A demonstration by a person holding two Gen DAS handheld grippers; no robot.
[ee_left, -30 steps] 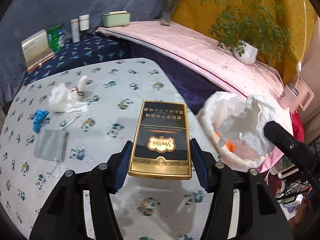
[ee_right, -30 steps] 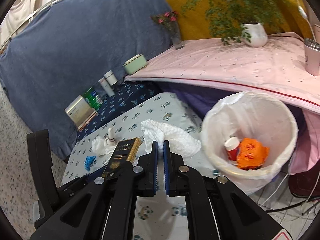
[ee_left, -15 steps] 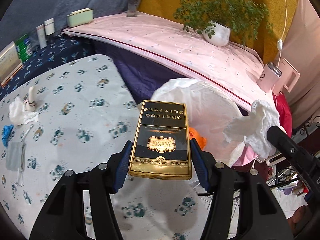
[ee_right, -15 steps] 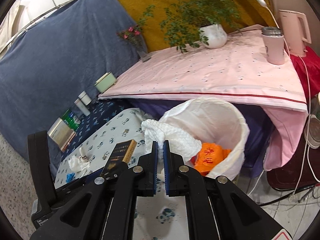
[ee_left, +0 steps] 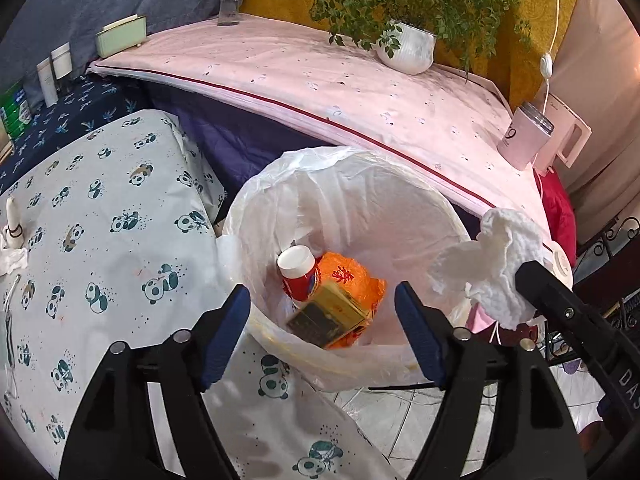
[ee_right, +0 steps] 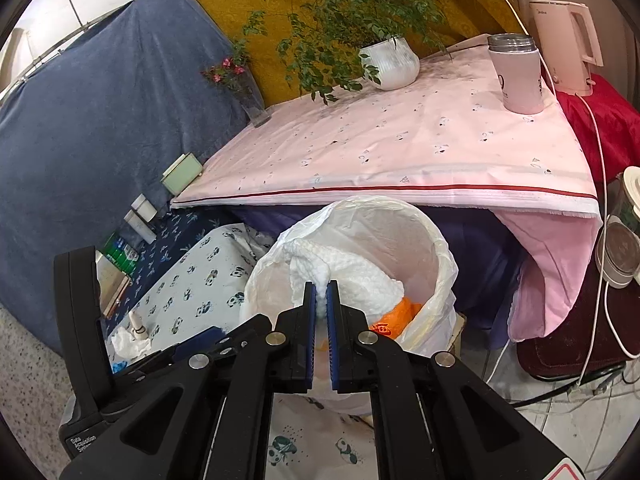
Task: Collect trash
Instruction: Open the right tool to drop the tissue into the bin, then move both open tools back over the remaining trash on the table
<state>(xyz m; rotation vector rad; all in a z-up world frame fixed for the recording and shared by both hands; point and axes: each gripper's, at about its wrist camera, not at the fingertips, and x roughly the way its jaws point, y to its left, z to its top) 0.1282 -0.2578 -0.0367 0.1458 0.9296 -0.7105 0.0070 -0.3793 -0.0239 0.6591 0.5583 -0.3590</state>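
Drop-off step: left gripper hangs wide open over the bin, gold box inside. Right gripper pinches the tissue; next, release it.

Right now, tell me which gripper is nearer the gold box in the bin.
Left. The left gripper hangs open directly above the gold box; the right gripper holds the white tissue off to the side.

A potted plant and pink cup stand on the pink cloth.
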